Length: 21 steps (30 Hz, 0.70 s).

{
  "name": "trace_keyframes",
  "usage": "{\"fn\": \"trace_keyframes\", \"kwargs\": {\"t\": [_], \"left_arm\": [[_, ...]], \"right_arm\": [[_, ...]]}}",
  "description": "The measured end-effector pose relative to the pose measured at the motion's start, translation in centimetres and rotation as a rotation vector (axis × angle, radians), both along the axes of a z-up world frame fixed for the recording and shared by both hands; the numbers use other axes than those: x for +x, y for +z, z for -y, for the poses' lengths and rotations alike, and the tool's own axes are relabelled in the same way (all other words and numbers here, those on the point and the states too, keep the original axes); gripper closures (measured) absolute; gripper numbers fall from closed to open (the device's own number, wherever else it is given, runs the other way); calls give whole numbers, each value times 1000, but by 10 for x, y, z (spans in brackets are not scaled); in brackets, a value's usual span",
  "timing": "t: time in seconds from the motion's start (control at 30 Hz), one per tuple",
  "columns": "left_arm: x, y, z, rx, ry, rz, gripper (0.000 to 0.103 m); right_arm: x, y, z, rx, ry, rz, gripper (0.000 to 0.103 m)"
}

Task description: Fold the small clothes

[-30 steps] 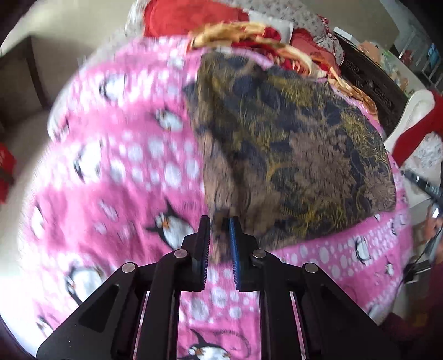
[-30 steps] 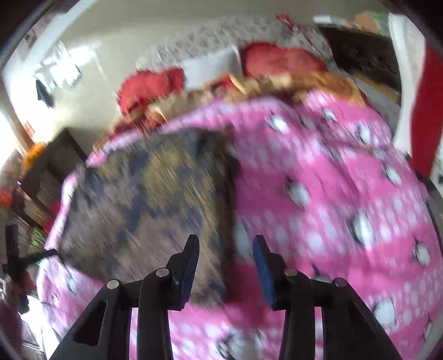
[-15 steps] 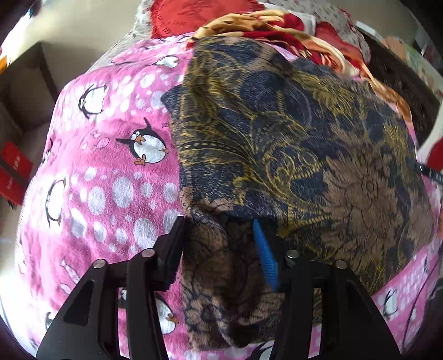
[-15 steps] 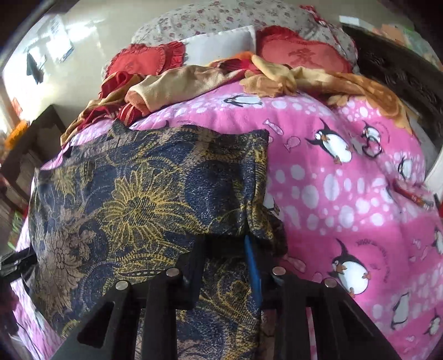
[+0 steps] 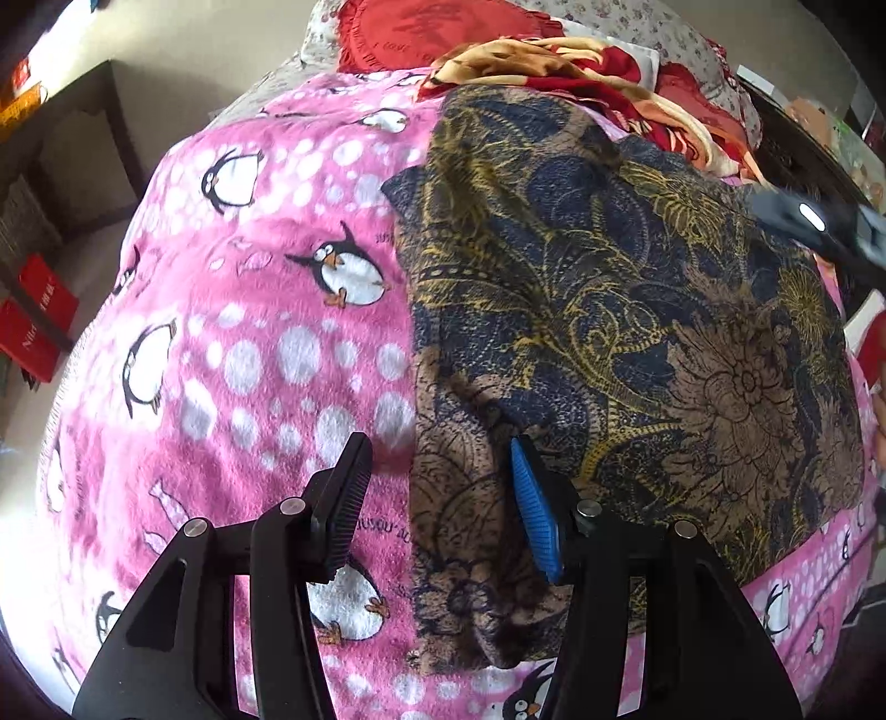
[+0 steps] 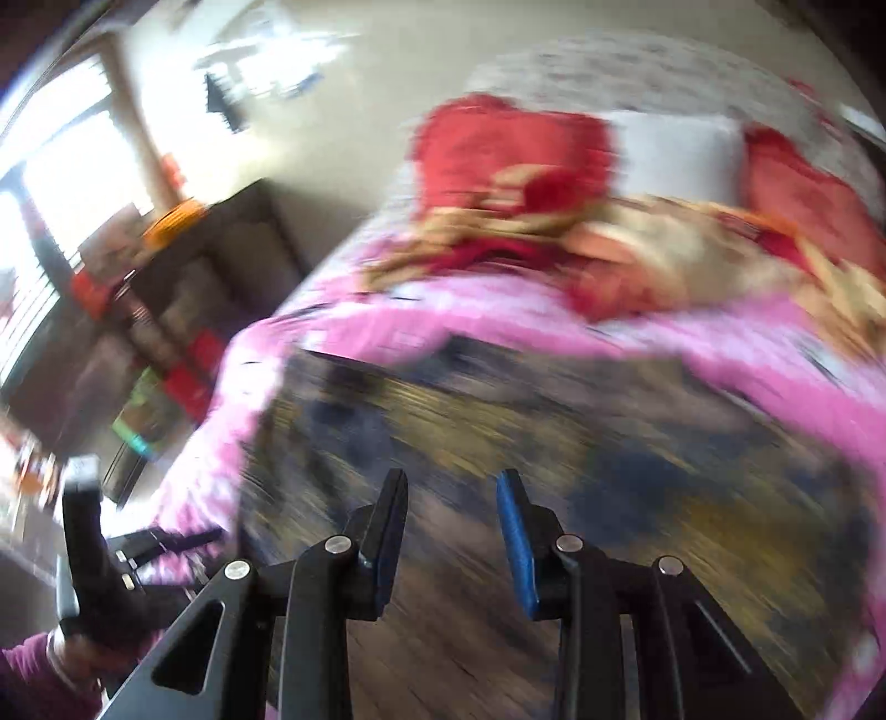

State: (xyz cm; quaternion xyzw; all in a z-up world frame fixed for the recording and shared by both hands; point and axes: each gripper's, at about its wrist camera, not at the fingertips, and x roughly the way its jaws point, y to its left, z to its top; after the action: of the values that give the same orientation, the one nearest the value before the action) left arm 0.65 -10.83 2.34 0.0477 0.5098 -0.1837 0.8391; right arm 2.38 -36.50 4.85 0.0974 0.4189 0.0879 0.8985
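Note:
A dark blue, gold and brown patterned garment lies folded on the pink penguin blanket. My left gripper is open just above the garment's near left corner, holding nothing. The right wrist view is blurred by motion. There my right gripper is open and empty above the garment. The right gripper also shows at the far right edge of the left wrist view. The left gripper and the hand holding it show at the lower left of the right wrist view.
Red and orange clothes and red cushions are piled at the far end of the bed. A dark cabinet stands left of the bed, with red boxes on the floor.
The left gripper let go of the garment's corner and opened wide. The right gripper closed on the fold, then opened and is now swinging fast over the garment.

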Motion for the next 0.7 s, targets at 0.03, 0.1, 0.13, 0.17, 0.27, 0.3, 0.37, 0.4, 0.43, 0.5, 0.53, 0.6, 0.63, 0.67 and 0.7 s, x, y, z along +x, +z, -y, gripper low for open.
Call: {"fn": "trace_keyframes", "kwargs": {"t": [0.03, 0.1, 0.13, 0.17, 0.27, 0.3, 0.37, 0.4, 0.43, 0.5, 0.53, 0.6, 0.63, 0.67, 0.7], "left_arm": [[1, -1, 0, -8, 6, -4, 52], [2, -2, 0, -14, 18, -7, 52], [3, -2, 1, -13, 19, -7, 52], [3, -2, 2, -8, 15, -4, 52], [3, -3, 5, 6, 10, 8, 51], [3, -3, 5, 7, 14, 9, 51], [5, -4, 6, -1, 21, 2, 50], [5, -4, 6, -6, 25, 0, 50], [5, -4, 5, -10, 28, -1, 50], [4, -4, 5, -13, 29, 1, 50], [6, -4, 5, -14, 31, 2, 50], [3, -1, 4, -18, 37, 9, 50], [-1, 0, 2, -15, 40, 10, 50], [-3, 2, 2, -13, 44, 12, 50], [-6, 3, 2, -15, 46, 12, 50]], "right_arm": [[18, -3, -22, 1, 45, 6, 71], [42, -10, -49, 3, 100, 2, 71], [58, -15, -66, -4, 123, -4, 71], [68, -20, -77, -13, 138, -4, 71], [101, -42, -104, -90, 146, -36, 71], [109, -52, -108, -115, 130, -70, 71], [115, -59, -110, -114, 124, -63, 69], [113, -57, -112, -126, 130, -59, 69], [110, -54, -114, -144, 139, -78, 69], [97, -46, -111, -123, 148, -80, 68], [83, -39, -110, -111, 160, -64, 66], [58, -25, -103, -135, 150, -28, 49], [47, -21, -100, -143, 136, -11, 46], [37, -21, -95, -142, 129, -15, 44], [34, -22, -92, -152, 123, -39, 44]]}}
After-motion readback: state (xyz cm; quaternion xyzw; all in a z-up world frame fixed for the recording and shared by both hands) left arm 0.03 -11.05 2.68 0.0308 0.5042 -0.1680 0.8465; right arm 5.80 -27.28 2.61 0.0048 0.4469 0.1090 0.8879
